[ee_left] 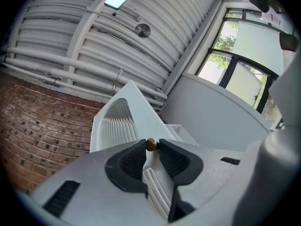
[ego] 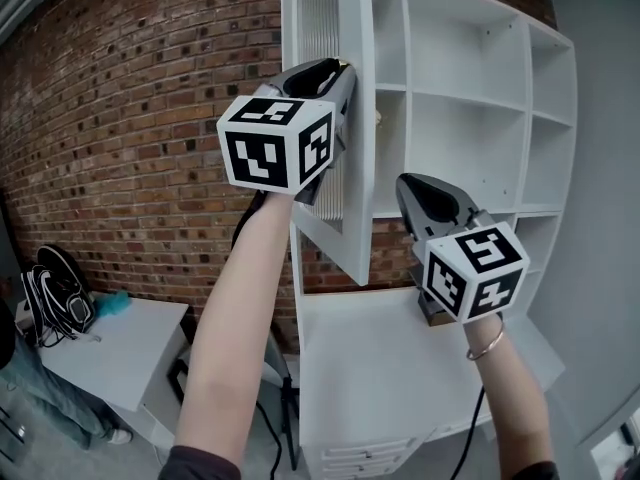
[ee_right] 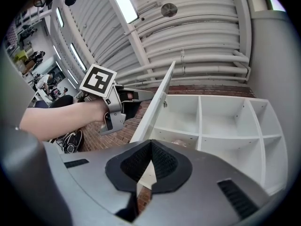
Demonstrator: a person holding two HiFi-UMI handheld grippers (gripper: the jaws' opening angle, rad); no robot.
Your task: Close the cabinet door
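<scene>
1. The door [ego: 357, 168] stands swung well out from the cabinet [ego: 470, 138]. It is hinged on the cabinet's left side and turned almost edge-on to us. The shelves are fully exposed, so the closing is not yet done.
2. Our left tongs [ego: 345, 68] are raised to the door's free edge. Their jaws are only a narrow way apart, with the small brass knob [ee_left: 151, 144] caught between the tips. Both tips appear to press on it. We judge that the knob is held because it sits far from the hinge, where it best steers the swing.
3. Our right tongs [ee_right: 151, 144] are closed with nothing in them. They hang lower, just right of the door's bottom corner and above the white counter [ego: 370, 368]. That is in front of the shelves, so we would keep them out of the door's path.
4. Next the left hand should carry the knob round in an arc towards the shelves. The knob is small and round, so it may slip out of a tip grip.
</scene>
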